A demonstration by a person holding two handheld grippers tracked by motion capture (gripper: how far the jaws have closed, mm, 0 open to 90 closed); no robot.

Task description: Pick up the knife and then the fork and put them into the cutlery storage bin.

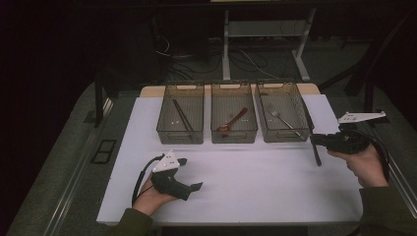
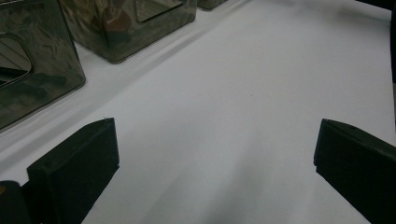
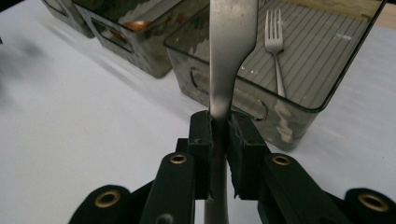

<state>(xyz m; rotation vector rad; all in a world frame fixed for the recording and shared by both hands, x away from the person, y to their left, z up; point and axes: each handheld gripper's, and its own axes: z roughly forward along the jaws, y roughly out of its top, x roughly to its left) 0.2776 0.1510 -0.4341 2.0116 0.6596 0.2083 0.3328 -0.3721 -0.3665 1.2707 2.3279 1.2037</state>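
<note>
A: Starting at the left: your left gripper [image 1: 189, 174] rests on the white table [image 1: 255, 187] at the near left, jaws spread wide with bare tabletop between them.

B: And beyond it?

A: Three smoky clear bins stand in a row along the far side. The left bin [image 1: 180, 119] holds what look like dark chopsticks [image 1: 182, 116], though the light is too dim to be sure. The middle bin [image 1: 234, 118] holds a reddish-brown spoon [image 1: 232, 120]. The right bin [image 1: 283, 117] holds a metal fork [image 1: 285, 122], lying flat on the ribbed floor.

B: What about my right side?

A: Your right gripper [image 3: 219, 140] sits near the right edge of the table, just right of the right bin. Its jaws are pressed onto the flat handle of a piece of metal cutlery [image 3: 231, 42], which rises past the bin's near wall. Which end it carries you cannot tell; it is cut off at the top.
</note>
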